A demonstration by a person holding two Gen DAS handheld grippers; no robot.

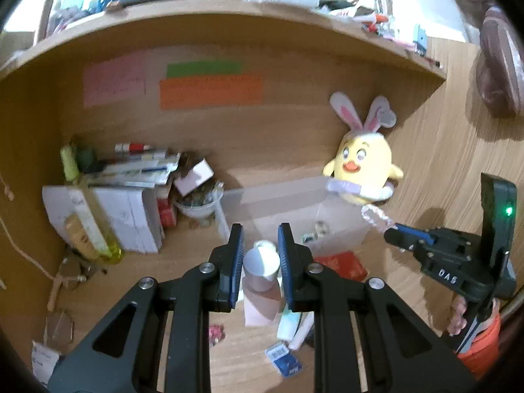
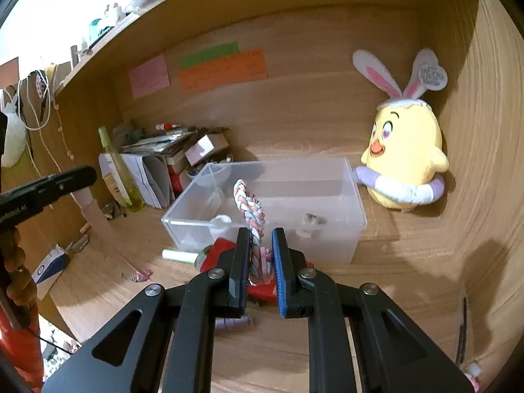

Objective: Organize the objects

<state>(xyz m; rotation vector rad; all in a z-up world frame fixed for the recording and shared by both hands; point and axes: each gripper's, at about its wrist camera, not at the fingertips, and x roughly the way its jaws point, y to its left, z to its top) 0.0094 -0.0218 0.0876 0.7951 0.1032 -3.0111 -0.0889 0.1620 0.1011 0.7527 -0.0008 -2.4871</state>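
In the left wrist view my left gripper point(image 1: 260, 233) is shut on a pale pink tube with a white cap point(image 1: 262, 263), lifted off the wooden desk. My right gripper point(image 2: 261, 233) is shut on a braided pastel cord point(image 2: 250, 211) in pink, white and blue, whose free end sticks up past the fingertips. A clear plastic box point(image 2: 355, 193) stands just behind the cord, with a few small items inside. From the left wrist view the right gripper point(image 1: 394, 231) shows at the right with the cord point(image 1: 376, 216) near the box point(image 1: 278, 191).
A yellow chick plush with rabbit ears point(image 2: 404, 160) leans in the back right corner. Books and papers point(image 2: 147, 163) and a green bottle point(image 2: 119, 170) fill the back left. A red packet point(image 2: 222, 252), a white tube point(image 2: 178, 255) and a blue-white box point(image 1: 283, 358) lie on the desk.
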